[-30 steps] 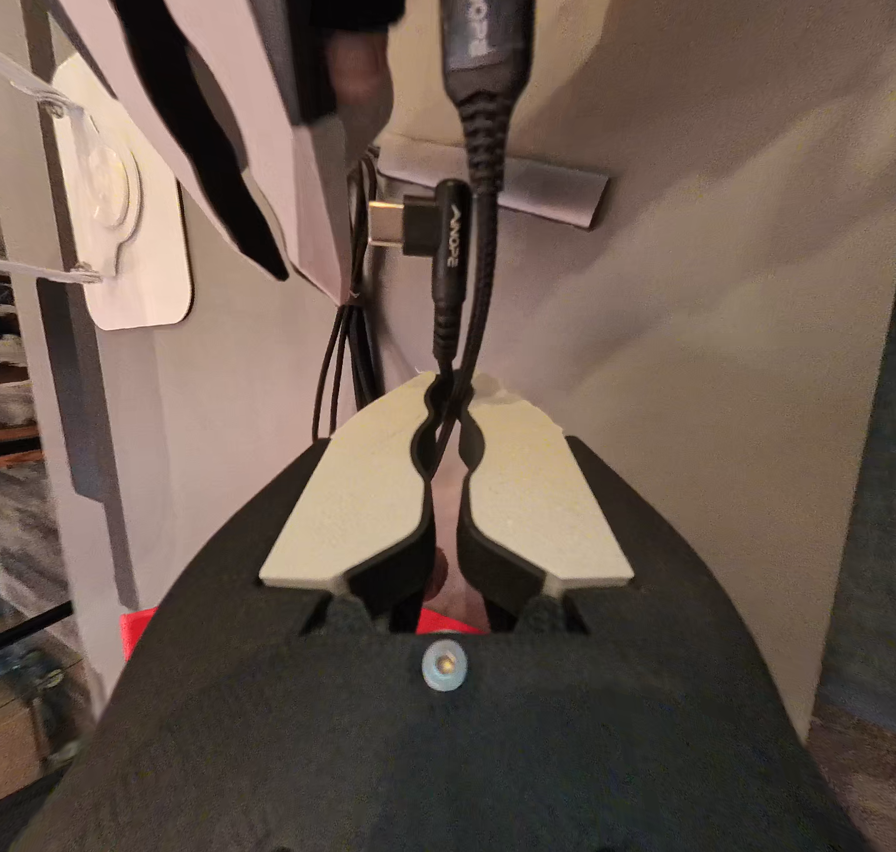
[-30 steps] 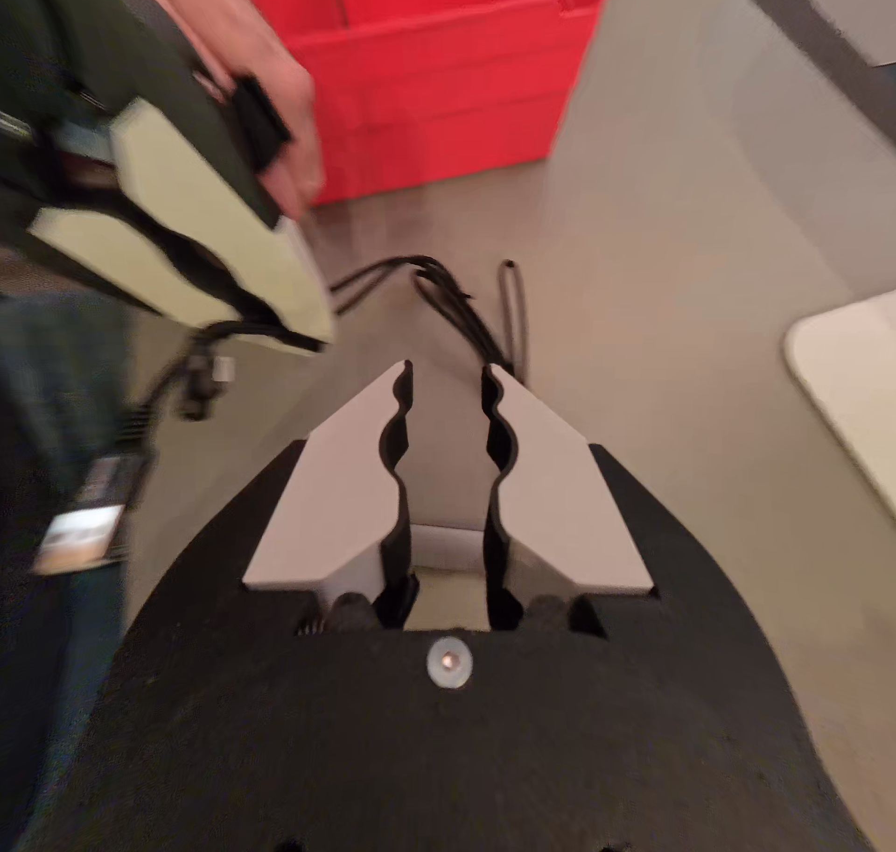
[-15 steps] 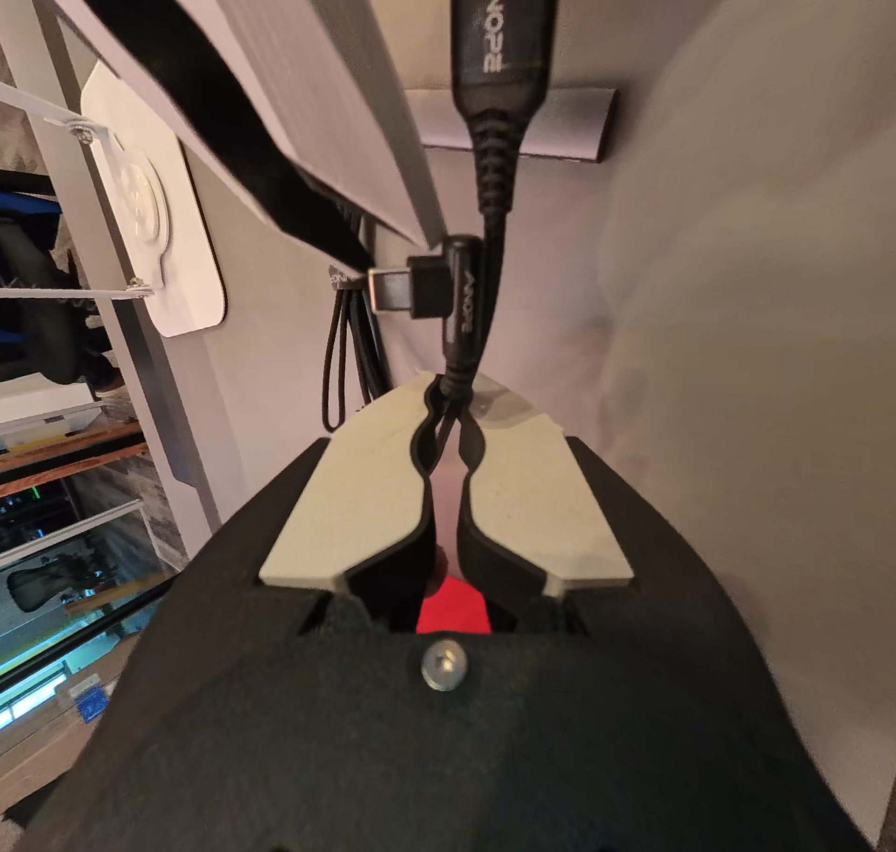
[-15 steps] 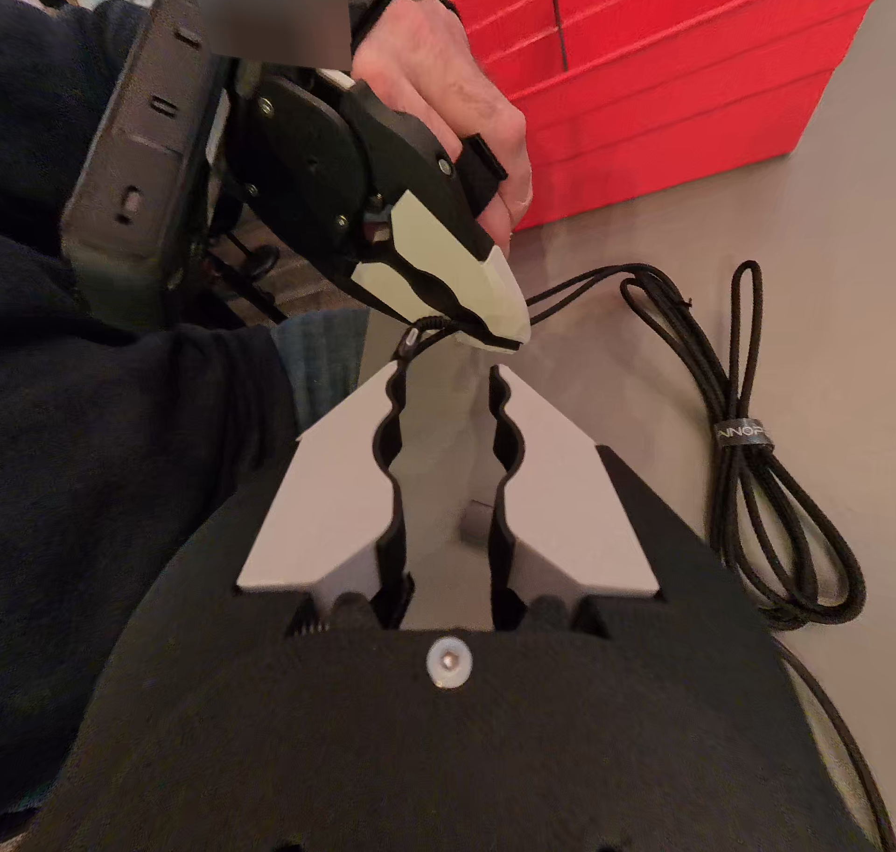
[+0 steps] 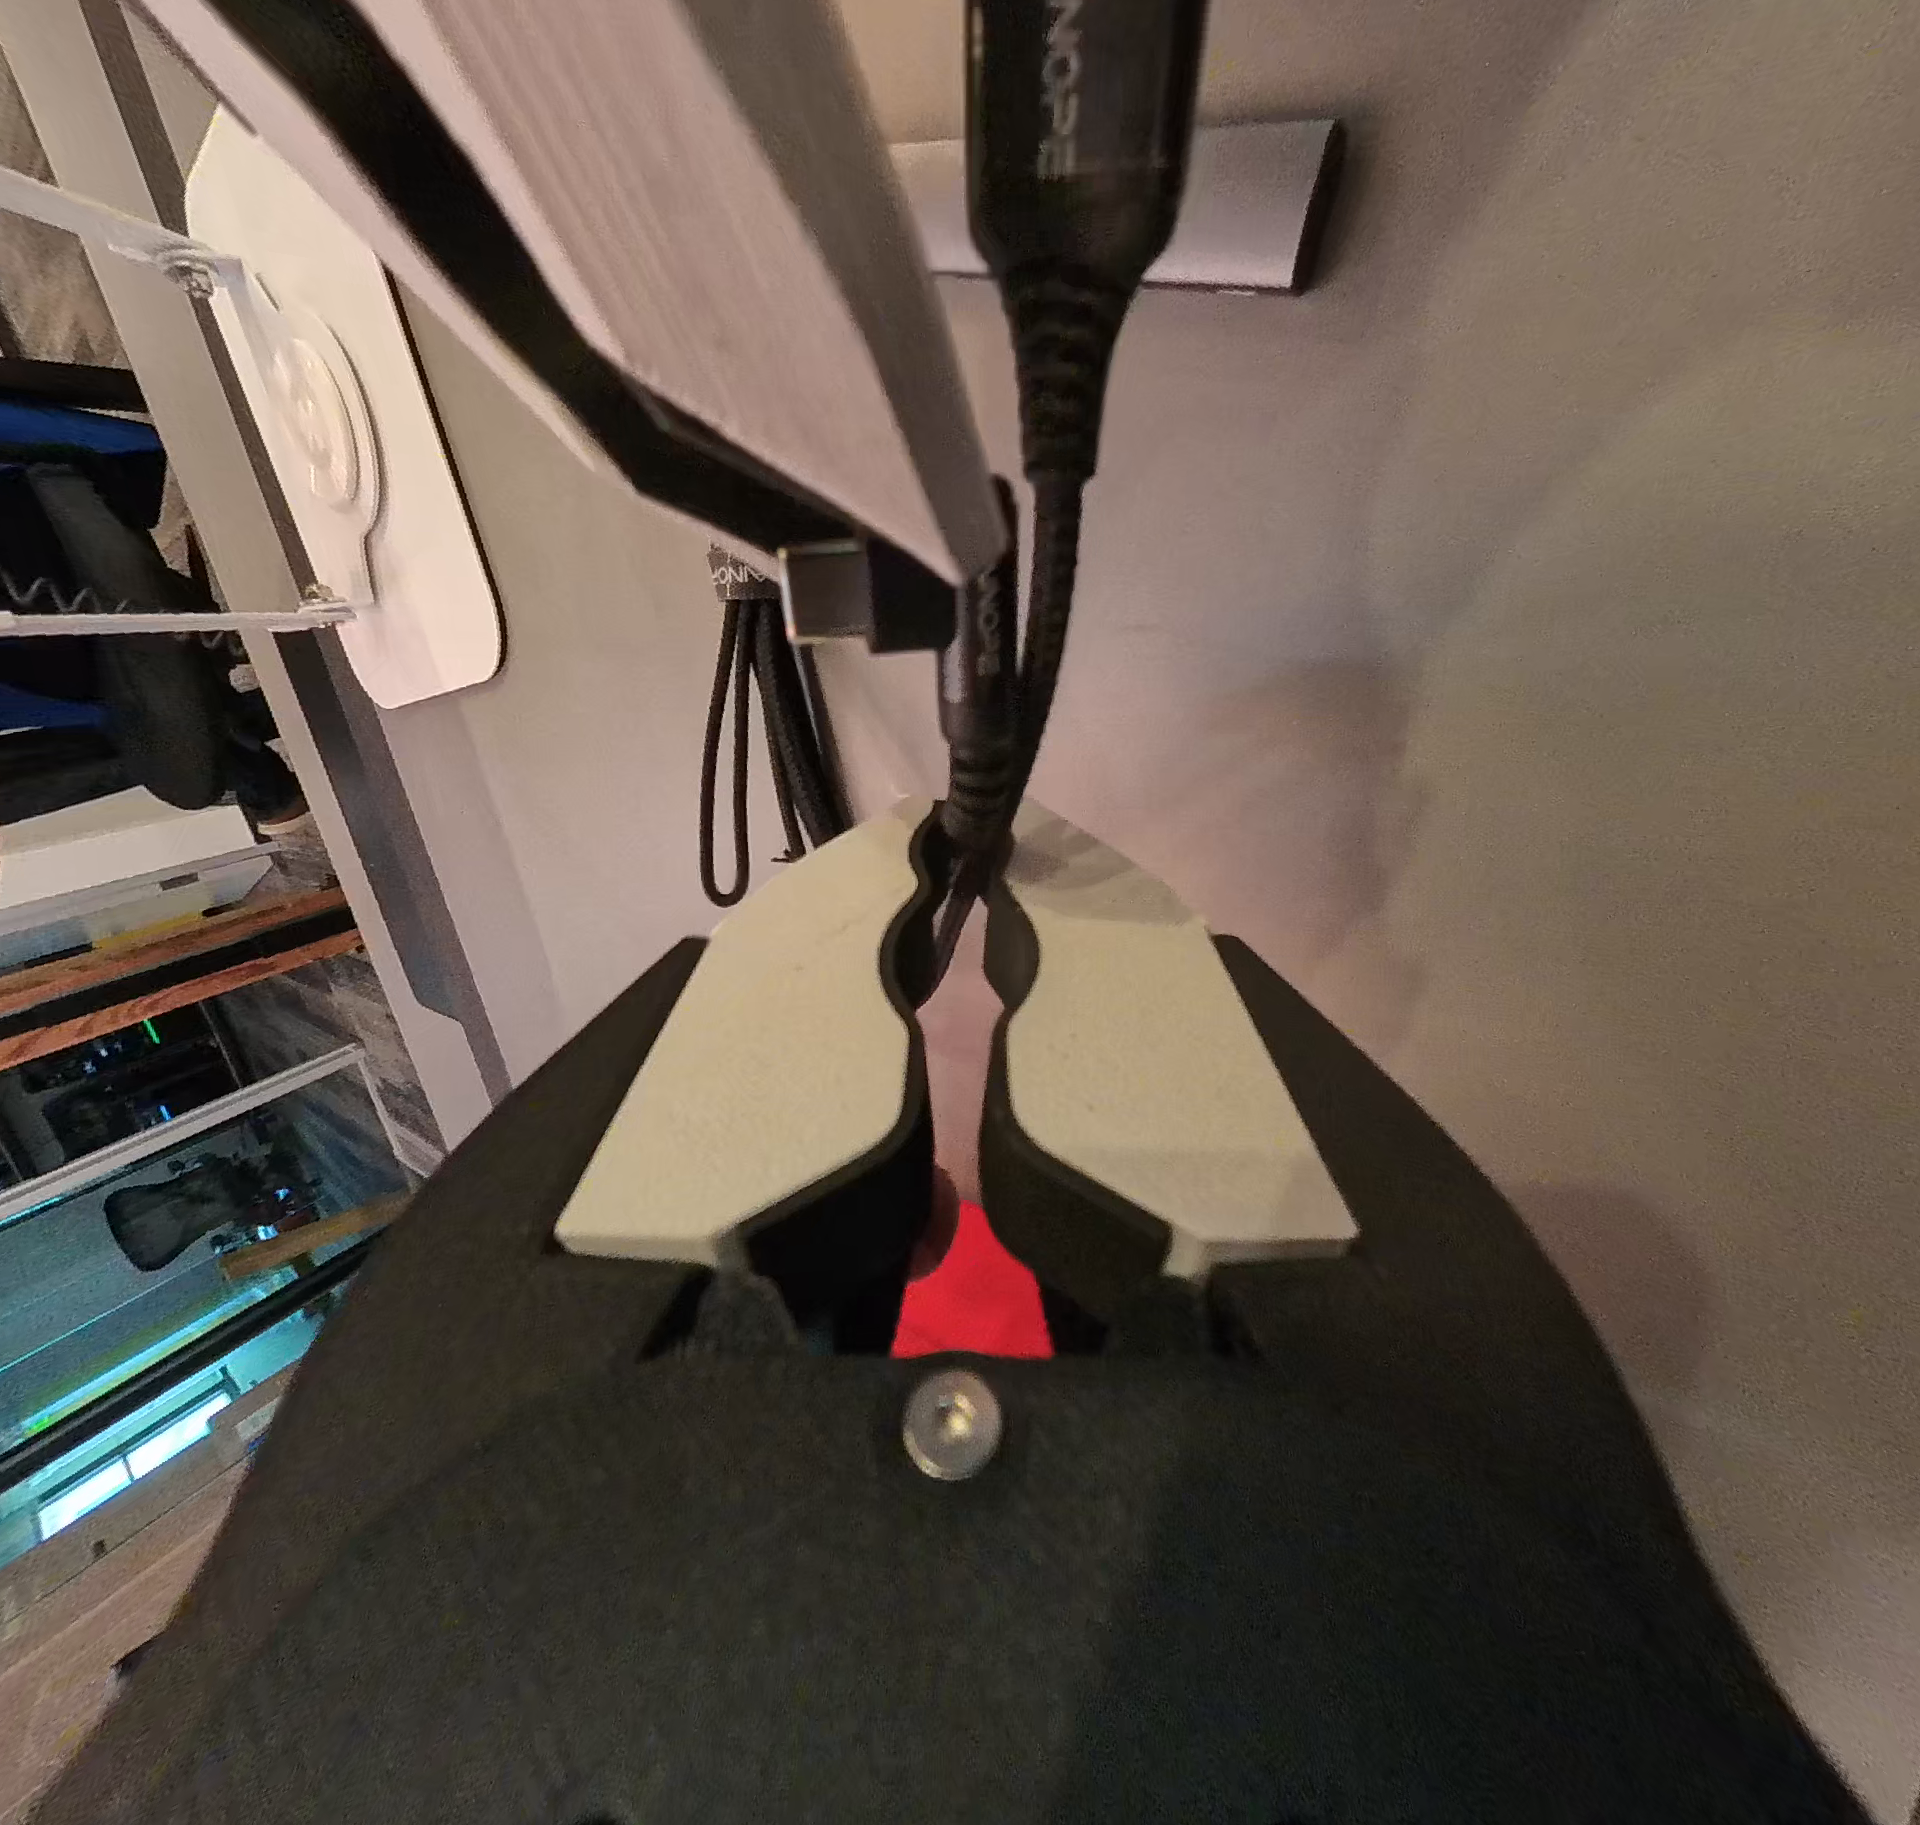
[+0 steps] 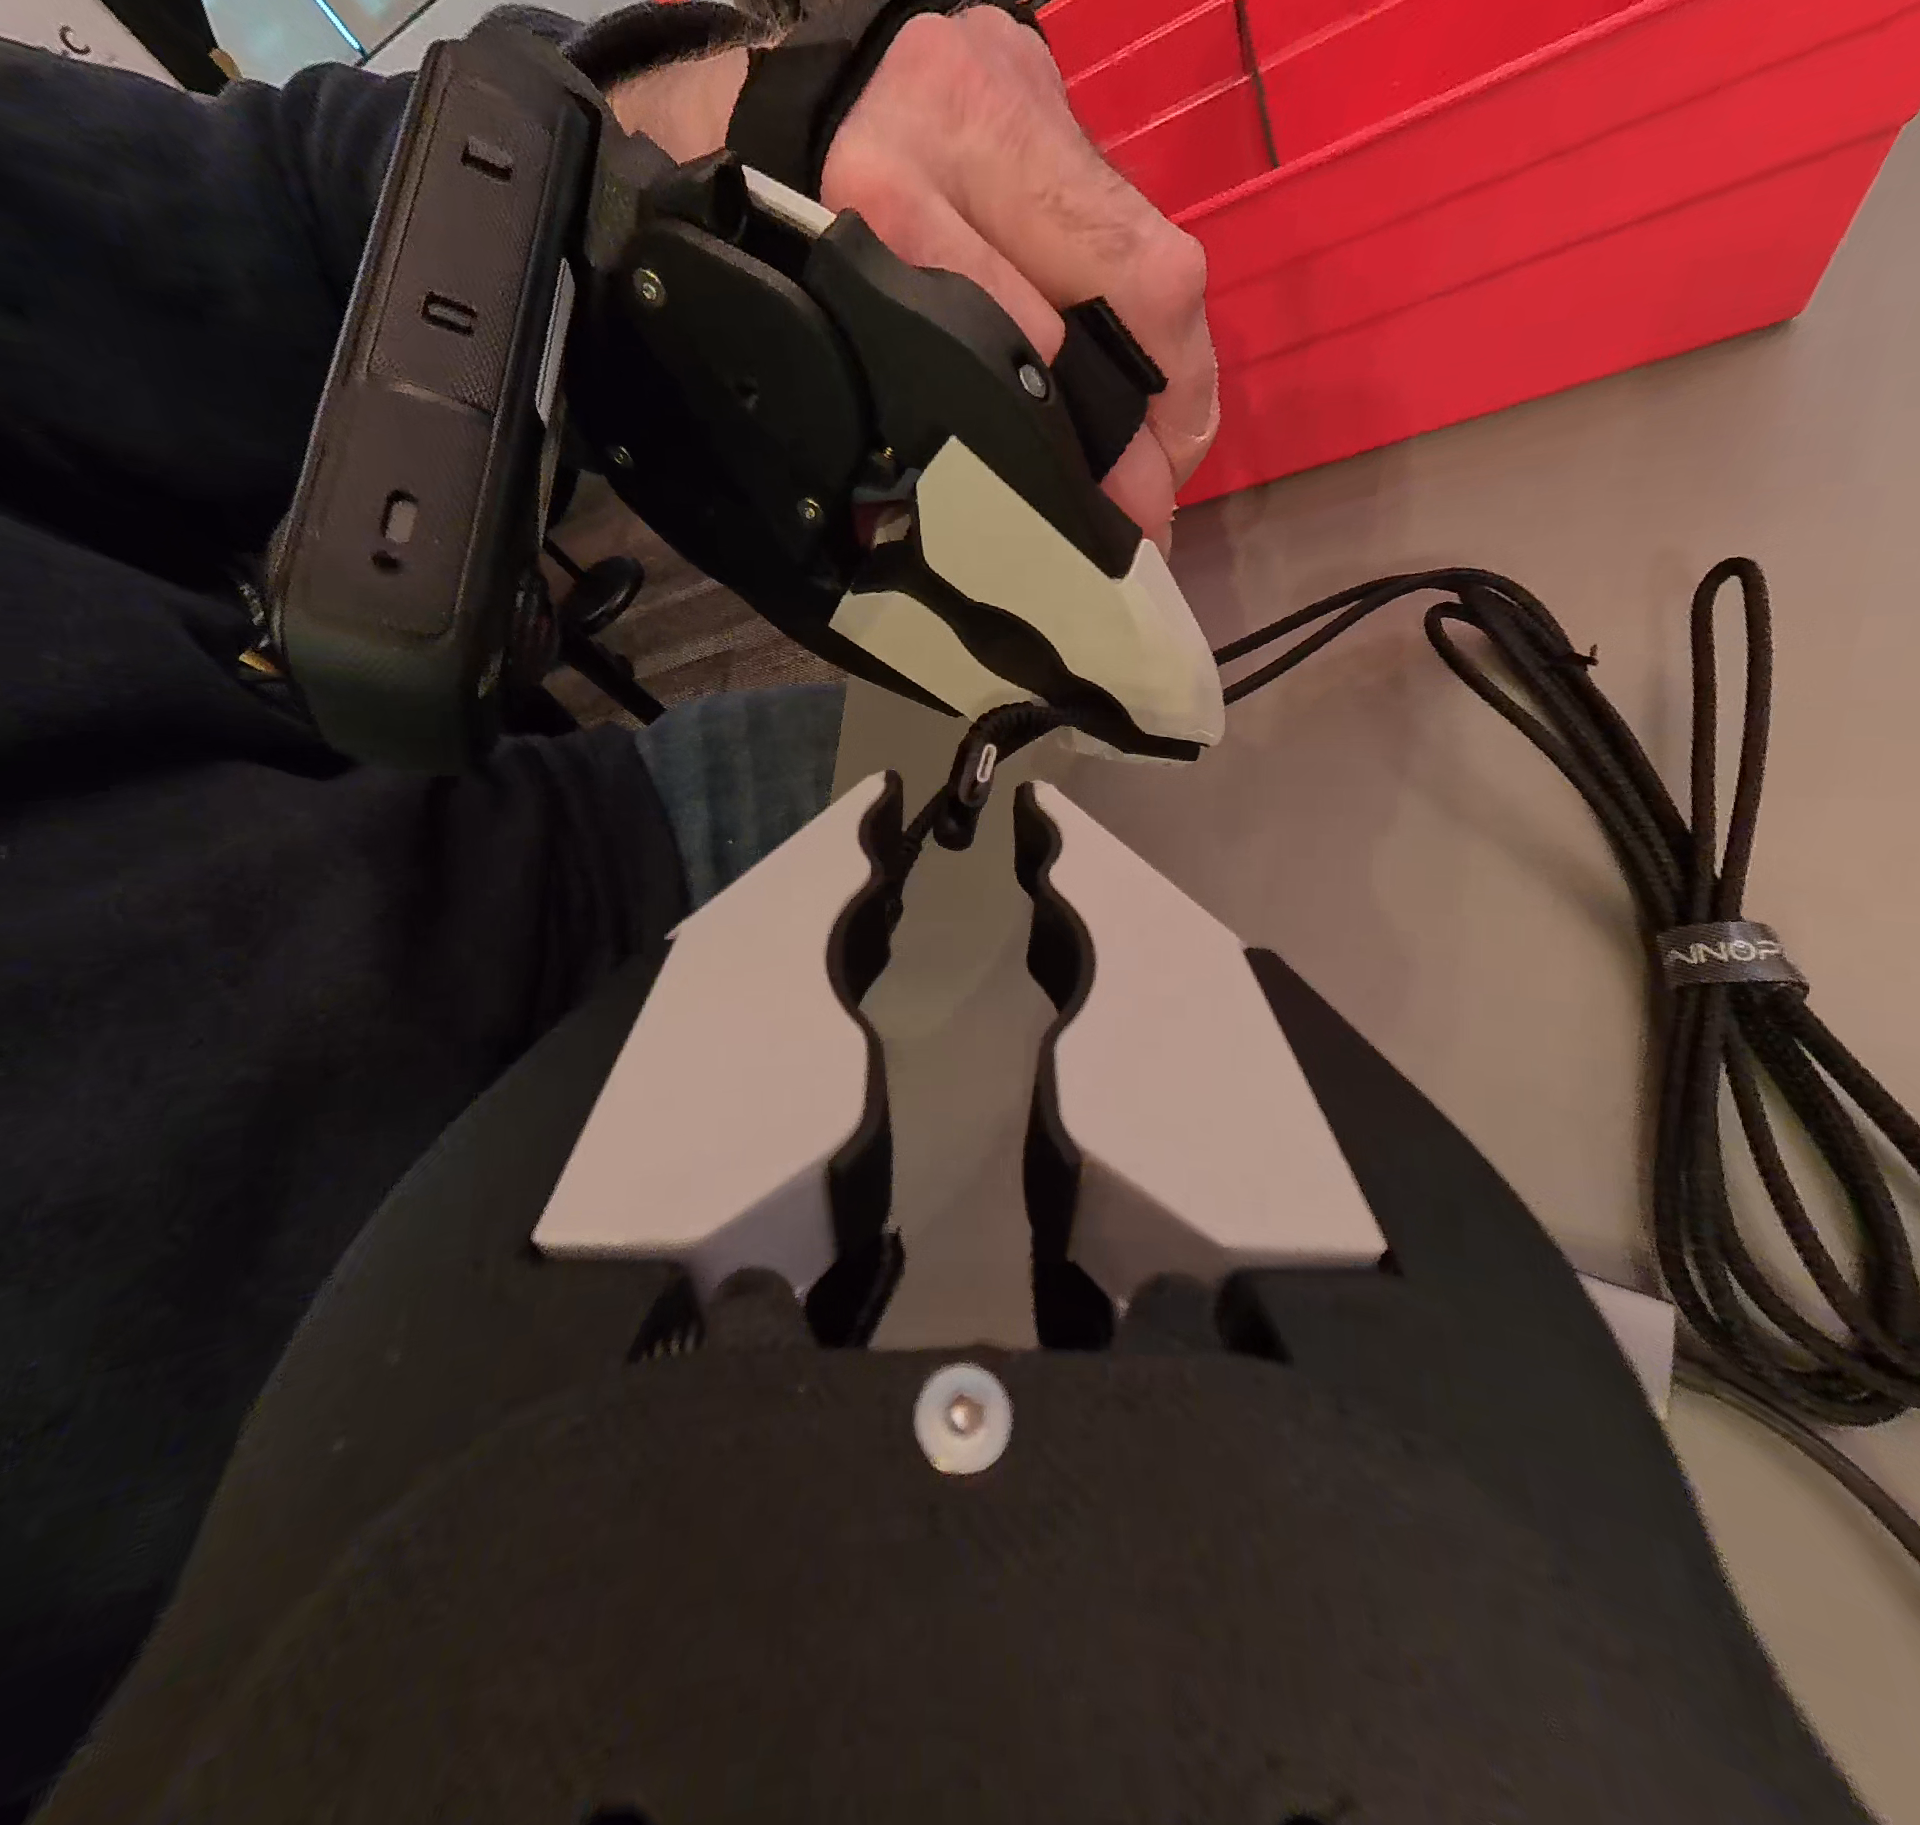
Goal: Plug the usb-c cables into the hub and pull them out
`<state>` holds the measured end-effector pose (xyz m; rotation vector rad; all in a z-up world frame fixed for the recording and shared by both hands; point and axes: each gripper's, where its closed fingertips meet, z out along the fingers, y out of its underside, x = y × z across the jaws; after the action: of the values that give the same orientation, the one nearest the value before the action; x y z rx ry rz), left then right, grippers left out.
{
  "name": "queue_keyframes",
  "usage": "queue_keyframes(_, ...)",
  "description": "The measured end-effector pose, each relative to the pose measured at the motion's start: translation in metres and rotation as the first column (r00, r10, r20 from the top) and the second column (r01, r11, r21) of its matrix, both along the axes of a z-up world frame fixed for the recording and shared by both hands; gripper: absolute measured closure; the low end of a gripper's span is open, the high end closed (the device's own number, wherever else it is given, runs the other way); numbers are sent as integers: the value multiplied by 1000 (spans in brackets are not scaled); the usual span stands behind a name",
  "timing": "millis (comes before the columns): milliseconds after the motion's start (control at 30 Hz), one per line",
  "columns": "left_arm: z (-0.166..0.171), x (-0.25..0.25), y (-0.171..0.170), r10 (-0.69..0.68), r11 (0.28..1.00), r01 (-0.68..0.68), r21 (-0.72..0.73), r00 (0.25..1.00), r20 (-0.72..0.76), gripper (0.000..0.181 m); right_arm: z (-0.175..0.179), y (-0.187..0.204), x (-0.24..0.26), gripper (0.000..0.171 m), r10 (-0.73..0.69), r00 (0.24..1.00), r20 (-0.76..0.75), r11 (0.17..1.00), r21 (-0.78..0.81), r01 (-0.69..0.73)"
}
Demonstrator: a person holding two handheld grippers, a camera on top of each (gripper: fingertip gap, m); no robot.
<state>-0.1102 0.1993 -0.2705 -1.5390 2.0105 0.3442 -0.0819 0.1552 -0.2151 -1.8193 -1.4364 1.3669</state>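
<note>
Since half second ago: right gripper (image 6: pixel 956 799) closer to left gripper (image 6: pixel 1174 705), its jaws apart, angled USB-C plug (image 6: pixel 982 767) now just at its fingertips. Left gripper (image 5: pixel 961 840) jaws clamped on braided black cable (image 5: pixel 977 809) near plug; second, straight connector (image 5: pixel 1081 113) hangs close before lens. Silver hub (image 5: pixel 1226 206) on grey table (image 6: pixel 1403 788), apart from both plugs. Bundled cable coil (image 6: pixel 1745 1048) at table's right side. Red bin (image 6: pixel 1455 165) at far edge.

Black braided cable (image 5: pixel 966 819), right-angle plug (image 5: pixel 883 601)
</note>
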Motion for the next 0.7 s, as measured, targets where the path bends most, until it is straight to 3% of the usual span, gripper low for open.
queue_keyframes(67, 0, 1, 0, -4, 1000, 4, 6, 1000, -7, 178, -1, 0, -1, 152, -6, 1000, 8, 1000, -2, 6)
queue_keyframes(167, 0, 2, 0, -7, 1000, 7, 8, 1000, -7, 178, -5, 1, -3, 167, -22, 1000, 22, 1000, 15, 22)
queue_keyframes(400, 2, 2, 4, 19, 999, -19, 40, 1000, 9, 178, 0, 8, -3, 168, -86, 996, -28, 996, 2, 86)
queue_keyframes(567, 13, 2, 7, 64, 994, -70, 82, 995, 77, 152, 11, 21, 0, 168, -183, 977, -106, 983, -39, 180)
queue_keyframes(700, 31, 4, 10, 97, 979, -125, 160, 980, 175, 142, 16, 35, 6, 168, -268, 952, -146, 963, -78, 259)
